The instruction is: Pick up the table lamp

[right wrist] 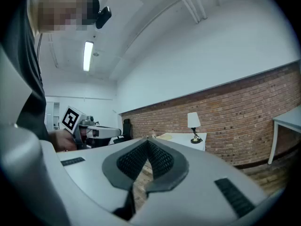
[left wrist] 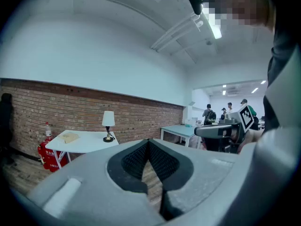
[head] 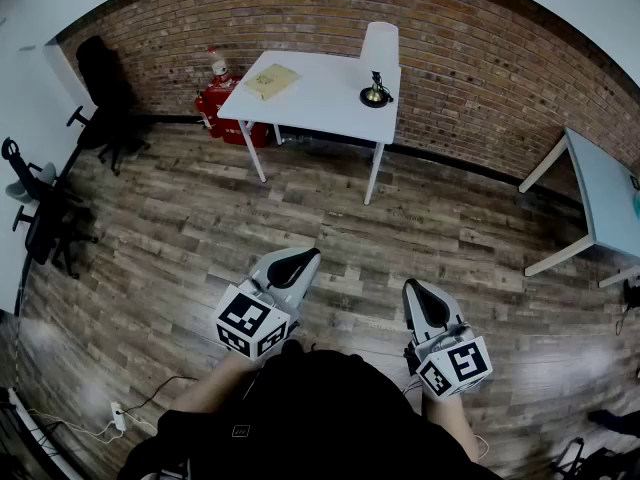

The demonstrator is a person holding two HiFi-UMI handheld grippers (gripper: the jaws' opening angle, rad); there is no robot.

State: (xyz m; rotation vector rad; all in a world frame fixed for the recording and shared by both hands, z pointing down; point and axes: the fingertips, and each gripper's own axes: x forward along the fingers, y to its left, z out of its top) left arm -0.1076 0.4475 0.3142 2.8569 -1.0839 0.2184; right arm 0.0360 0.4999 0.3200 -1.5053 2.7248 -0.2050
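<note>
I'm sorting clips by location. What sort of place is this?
Probably an office or workshop room: a white table with a table lamp stands by a brick wall, black office chairs stand at the side, and red fire extinguishers sit beside the table.

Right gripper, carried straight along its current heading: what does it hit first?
Nothing close: bare wooden floor lies ahead. The right gripper, claw shut, lines up roughly with the white table, at the tan envelope end left of the table lamp; so likely that table, though depth is unclear.
</note>
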